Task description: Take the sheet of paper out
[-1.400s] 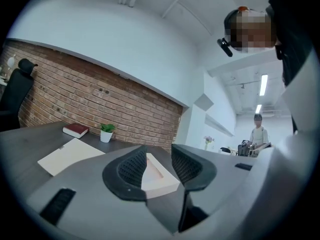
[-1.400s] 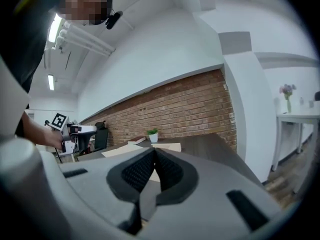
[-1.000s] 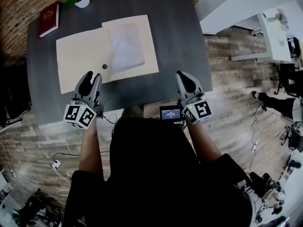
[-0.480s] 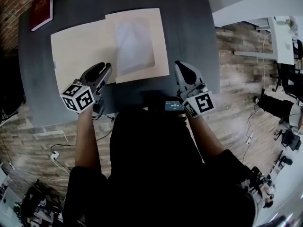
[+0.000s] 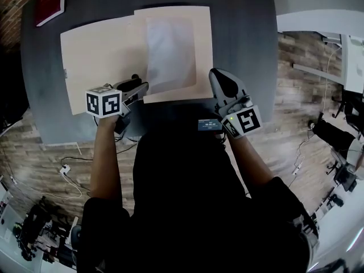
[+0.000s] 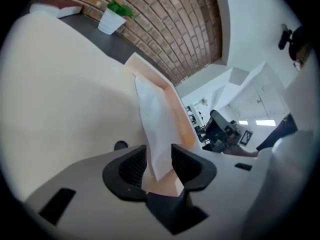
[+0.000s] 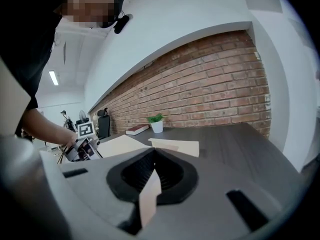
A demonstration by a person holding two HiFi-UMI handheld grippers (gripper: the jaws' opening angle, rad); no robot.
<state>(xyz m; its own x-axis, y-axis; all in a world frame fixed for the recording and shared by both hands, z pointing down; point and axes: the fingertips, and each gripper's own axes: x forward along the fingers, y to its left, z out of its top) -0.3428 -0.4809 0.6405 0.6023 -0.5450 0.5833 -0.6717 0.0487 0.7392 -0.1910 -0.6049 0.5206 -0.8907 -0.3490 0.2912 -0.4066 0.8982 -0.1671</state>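
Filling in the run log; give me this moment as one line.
left gripper: jaws open around sheet corner | right gripper: shut on folder edge | sheet: lying in open folder

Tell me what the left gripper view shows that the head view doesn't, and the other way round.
Only the left gripper view shows the potted plant by the brick wall, and the left gripper with its jaws apart around the near corner of the white sheet of paper. Only the head view shows the wooden floor, the person's dark-clothed torso and a small lit screen. Both show the dark table, the open tan folder, the sheet lying in it and the red book.
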